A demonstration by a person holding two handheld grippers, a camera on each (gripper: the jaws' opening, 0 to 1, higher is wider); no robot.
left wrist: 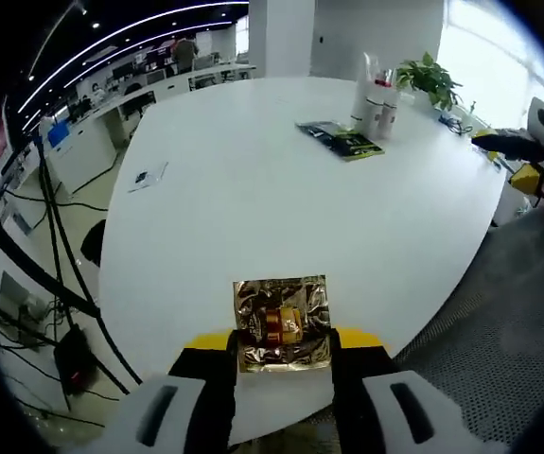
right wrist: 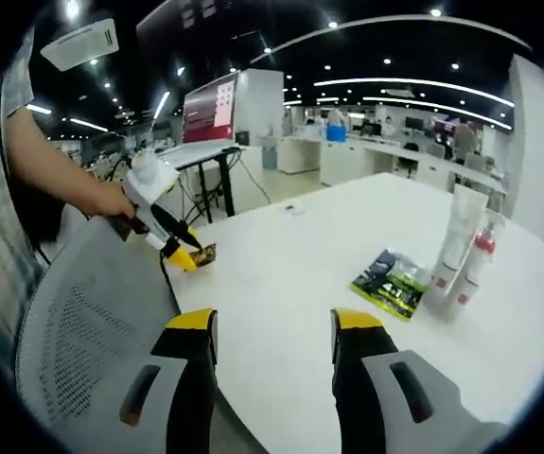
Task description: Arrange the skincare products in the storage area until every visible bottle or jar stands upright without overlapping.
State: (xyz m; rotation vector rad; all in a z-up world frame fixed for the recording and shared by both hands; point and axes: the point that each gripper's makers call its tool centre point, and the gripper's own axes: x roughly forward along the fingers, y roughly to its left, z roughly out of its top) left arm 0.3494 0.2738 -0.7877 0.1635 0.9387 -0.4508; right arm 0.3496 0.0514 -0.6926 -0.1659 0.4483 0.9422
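Left gripper view: the left gripper point(left wrist: 284, 364) has its jaws clamped on a crinkled gold foil sachet point(left wrist: 282, 323), held over the near edge of the white table point(left wrist: 234, 189). Far across the table stand a white tube point(left wrist: 363, 99) and a red-capped bottle point(left wrist: 385, 106), both upright and just beside each other, with a flat dark-green packet point(left wrist: 341, 139) lying near them. A small card point(left wrist: 147, 177) lies apart, toward the left edge.

Right gripper view: the right gripper point(right wrist: 273, 342) holds nothing, jaws apart, above the table edge. The same tube point(right wrist: 453, 236), bottle point(right wrist: 473, 260) and packet point(right wrist: 392, 281) sit ahead on the right. A grey mesh chair point(right wrist: 92, 312) stands at left.
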